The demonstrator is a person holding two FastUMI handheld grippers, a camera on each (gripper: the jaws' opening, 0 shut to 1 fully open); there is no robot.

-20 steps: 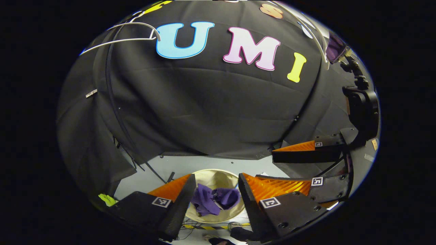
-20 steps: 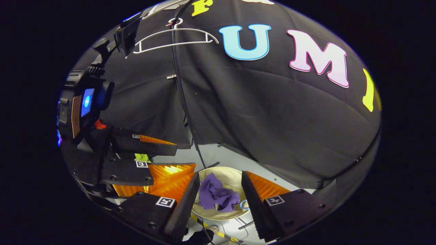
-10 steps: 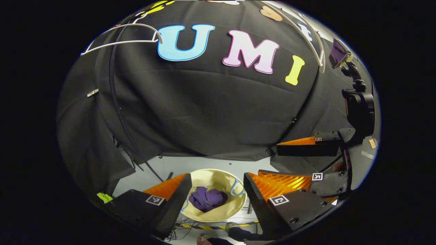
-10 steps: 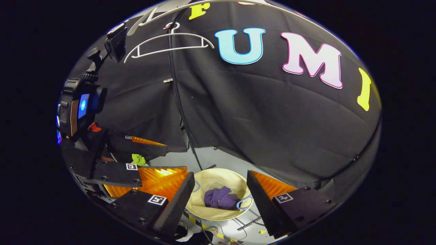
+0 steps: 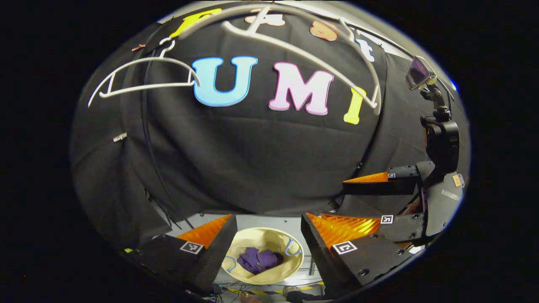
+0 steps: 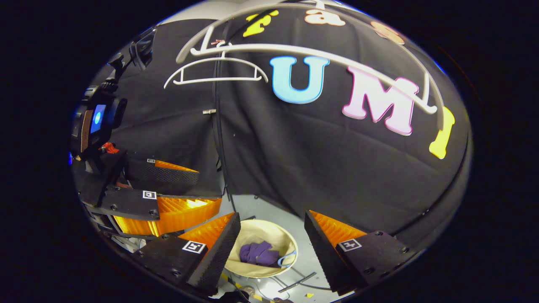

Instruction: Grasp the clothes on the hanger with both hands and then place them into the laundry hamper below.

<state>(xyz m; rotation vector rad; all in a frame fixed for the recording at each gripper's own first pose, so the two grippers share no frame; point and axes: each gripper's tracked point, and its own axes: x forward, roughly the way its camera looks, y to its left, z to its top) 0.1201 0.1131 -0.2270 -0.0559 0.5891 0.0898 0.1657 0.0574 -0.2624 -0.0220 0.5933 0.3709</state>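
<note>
Purple clothes [image 5: 257, 261] lie in the hamper [image 5: 290, 269] at 6 o'clock; both hangers [image 5: 143, 78] bare; left claw [image 5: 265, 248] and right claw [image 6: 271, 248] gape empty: task looks done.

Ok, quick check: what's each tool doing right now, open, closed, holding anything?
Left tool: open, holding nothing.
Right tool: open, holding nothing; the purple clothes lie in the hamper below.

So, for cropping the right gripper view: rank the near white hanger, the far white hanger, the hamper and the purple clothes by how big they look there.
1. Near white hanger, though nearness inflates it.
2. Far white hanger.
3. Hamper.
4. Purple clothes.
</note>
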